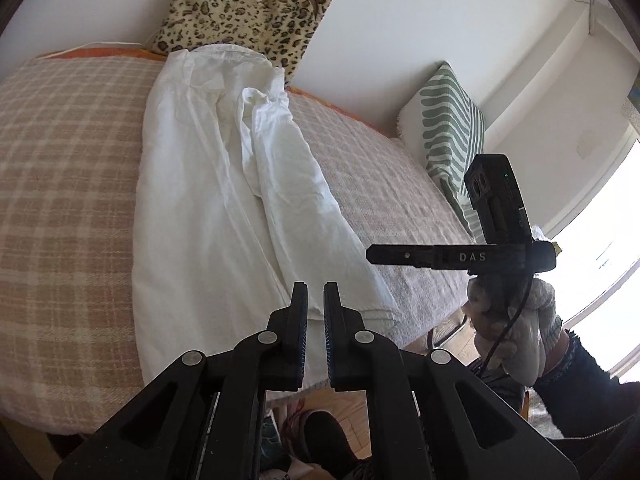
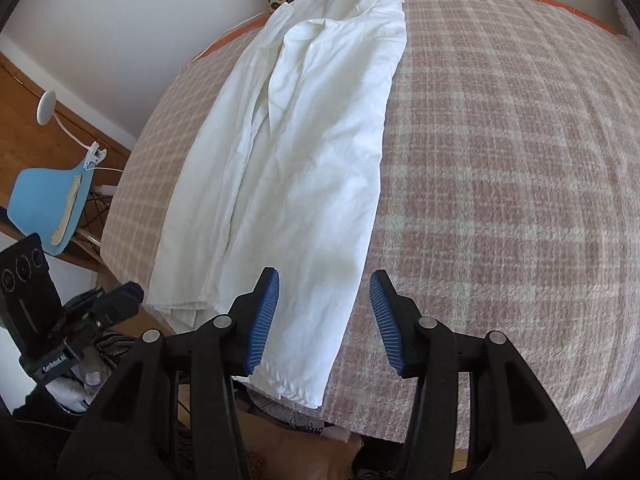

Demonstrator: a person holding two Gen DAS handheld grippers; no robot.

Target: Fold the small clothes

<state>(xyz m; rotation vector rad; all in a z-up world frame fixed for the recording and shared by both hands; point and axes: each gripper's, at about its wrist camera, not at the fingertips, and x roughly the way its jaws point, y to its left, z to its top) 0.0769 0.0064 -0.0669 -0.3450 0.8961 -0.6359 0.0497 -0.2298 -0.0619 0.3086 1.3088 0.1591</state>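
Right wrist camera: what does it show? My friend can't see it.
A long white garment, folded lengthwise, lies on a pink checked blanket. The right gripper hangs open above its near end, holding nothing.

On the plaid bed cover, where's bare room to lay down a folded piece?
The widest bare patch of the plaid bed cover lies beside the white garment, on the side opposite the blue chair. A narrower strip lies between the garment and that chair. It is crowded by the leopard-print cushion.

"DAS" on right tongs; "GenRoboAI" on left tongs.
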